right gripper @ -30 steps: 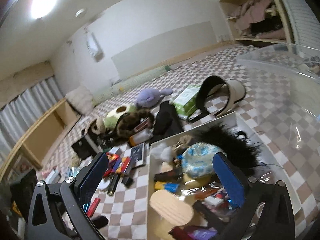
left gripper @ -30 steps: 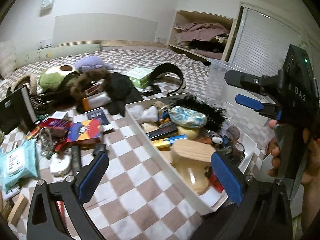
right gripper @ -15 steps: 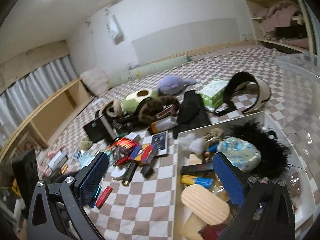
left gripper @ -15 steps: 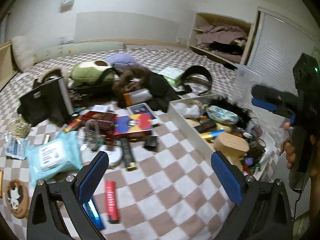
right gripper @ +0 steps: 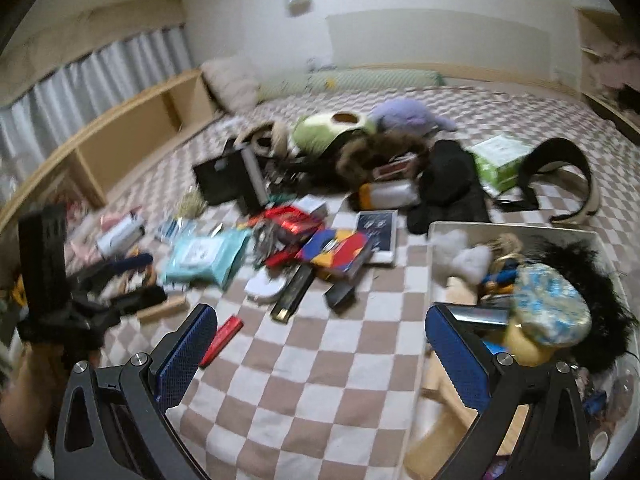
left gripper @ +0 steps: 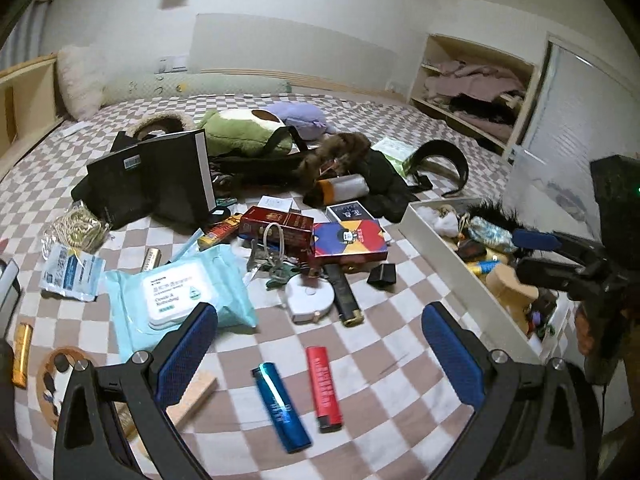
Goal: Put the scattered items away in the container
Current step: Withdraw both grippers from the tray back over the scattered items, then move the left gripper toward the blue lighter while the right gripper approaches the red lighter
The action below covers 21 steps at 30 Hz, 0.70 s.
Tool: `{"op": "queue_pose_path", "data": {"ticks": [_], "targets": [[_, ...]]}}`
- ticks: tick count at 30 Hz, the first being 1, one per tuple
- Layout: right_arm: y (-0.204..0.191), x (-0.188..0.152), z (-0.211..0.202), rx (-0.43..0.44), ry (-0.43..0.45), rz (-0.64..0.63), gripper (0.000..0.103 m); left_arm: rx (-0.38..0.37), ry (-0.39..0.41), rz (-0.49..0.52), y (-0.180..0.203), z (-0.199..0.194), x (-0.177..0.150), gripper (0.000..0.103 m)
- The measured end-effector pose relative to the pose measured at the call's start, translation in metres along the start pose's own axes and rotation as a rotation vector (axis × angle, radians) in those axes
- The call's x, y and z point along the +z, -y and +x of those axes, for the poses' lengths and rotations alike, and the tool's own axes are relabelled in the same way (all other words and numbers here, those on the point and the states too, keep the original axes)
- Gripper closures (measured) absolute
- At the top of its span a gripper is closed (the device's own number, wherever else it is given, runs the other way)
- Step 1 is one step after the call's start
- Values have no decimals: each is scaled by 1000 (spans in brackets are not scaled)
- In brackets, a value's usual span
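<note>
Both claws wide and empty; left claw [left gripper: 320, 344] hovers over lighters [left gripper: 324, 388]: straddle one across its width, then carry to the box [left gripper: 440, 248] at 3 o'clock

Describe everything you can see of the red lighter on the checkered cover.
The red lighter is a slim rectangular body, glossy like plastic, with faint lettering and a dark cap at its near end. It lies flat on the checkered cover, pointing away, beside the blue lighter without touching. It sits between the open left gripper's fingers, ungrasped.
</note>
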State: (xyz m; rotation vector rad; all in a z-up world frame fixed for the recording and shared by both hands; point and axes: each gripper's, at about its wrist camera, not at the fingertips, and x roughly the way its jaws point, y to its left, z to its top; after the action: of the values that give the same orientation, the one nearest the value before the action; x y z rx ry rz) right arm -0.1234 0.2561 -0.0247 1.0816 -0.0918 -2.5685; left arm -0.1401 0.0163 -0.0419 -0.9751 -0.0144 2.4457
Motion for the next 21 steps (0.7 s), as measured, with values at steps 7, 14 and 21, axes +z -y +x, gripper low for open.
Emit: {"op": "queue_pose_path", "data": {"ticks": [7,14,21], "targets": [[-35,-9,28,56,-65,-150,0,-74,-61,142,-6,2,-11,2],[-66,-21,54,107,-132,-295,0,-132,-95,203,-16,5,-28,12],[-94,-35,82,127,-195,-457,0,-193,-97,239,-22,4,-47,18]]}}
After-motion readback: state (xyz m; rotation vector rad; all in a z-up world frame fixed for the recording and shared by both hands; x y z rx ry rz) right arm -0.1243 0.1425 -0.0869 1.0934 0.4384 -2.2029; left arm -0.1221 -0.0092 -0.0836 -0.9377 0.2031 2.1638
